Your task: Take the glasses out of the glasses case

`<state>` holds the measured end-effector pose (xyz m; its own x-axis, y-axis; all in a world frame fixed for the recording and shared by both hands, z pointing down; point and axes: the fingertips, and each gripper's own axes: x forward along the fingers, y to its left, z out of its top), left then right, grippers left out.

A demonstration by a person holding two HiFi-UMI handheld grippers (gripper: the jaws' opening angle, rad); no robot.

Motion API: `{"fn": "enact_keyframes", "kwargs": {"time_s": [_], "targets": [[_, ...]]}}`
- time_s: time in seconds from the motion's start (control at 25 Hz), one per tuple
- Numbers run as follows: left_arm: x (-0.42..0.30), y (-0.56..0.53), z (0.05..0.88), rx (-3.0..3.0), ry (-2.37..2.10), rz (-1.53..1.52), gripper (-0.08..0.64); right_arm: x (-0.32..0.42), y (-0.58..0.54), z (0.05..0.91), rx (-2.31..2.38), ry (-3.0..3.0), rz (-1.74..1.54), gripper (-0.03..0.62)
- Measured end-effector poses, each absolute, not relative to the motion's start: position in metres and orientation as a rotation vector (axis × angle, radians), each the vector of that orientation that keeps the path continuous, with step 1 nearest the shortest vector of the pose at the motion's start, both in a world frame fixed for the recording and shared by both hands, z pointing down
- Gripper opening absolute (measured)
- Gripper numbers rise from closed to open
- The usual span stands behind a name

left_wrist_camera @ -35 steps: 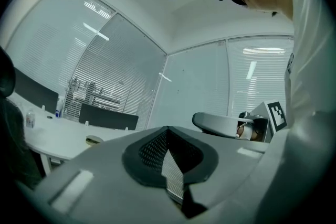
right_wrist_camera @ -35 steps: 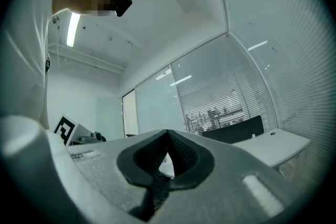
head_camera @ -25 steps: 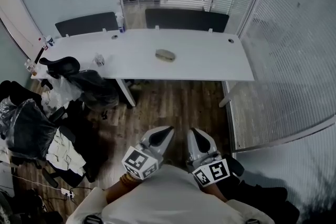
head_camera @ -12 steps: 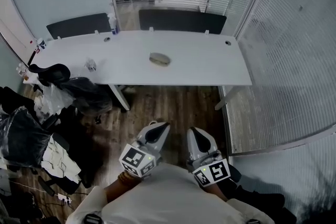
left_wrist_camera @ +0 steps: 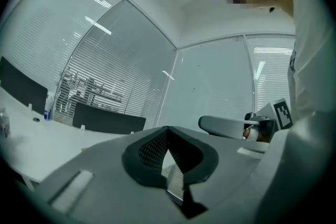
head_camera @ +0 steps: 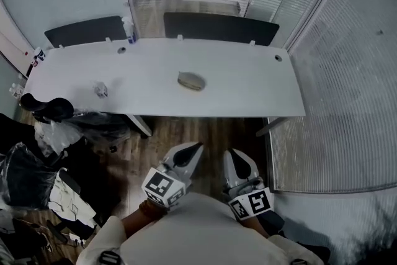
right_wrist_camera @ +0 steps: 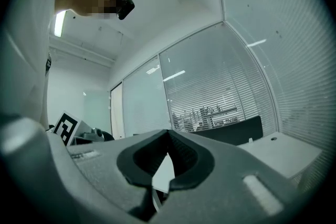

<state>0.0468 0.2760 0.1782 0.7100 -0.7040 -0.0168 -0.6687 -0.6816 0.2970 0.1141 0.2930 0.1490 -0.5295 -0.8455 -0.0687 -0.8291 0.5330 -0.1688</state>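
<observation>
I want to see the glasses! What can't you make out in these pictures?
- The glasses: in the head view, the glasses case on the table is too small to tell if it is open or what is inside.
- A small thing left of it: head view, too small to name.
- Gripper views: no case shows; the left gripper and right gripper fill the lower picture.

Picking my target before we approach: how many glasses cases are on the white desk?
1. The glasses case lies near the middle of the white desk. A small object left of it is too blurred to identify.
</observation>
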Motion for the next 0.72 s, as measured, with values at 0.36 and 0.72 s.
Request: {"fn": "enact_keyframes", "kwargs": {"time_s": [0.36, 0.72], "targets": [[0.001, 0.142, 0.163, 2.647, -1.120, -0.182, 0.003, 0.068, 0.150, 0.135, -1.425, 2.635, -0.148, 0.002], [-0.034, 0.062, 0.141, 2.670, -1.128, -0.229, 0.003, 0.024, 0.069, 0.122, -1.407, 2.671, -0.106, 0.002]]}}
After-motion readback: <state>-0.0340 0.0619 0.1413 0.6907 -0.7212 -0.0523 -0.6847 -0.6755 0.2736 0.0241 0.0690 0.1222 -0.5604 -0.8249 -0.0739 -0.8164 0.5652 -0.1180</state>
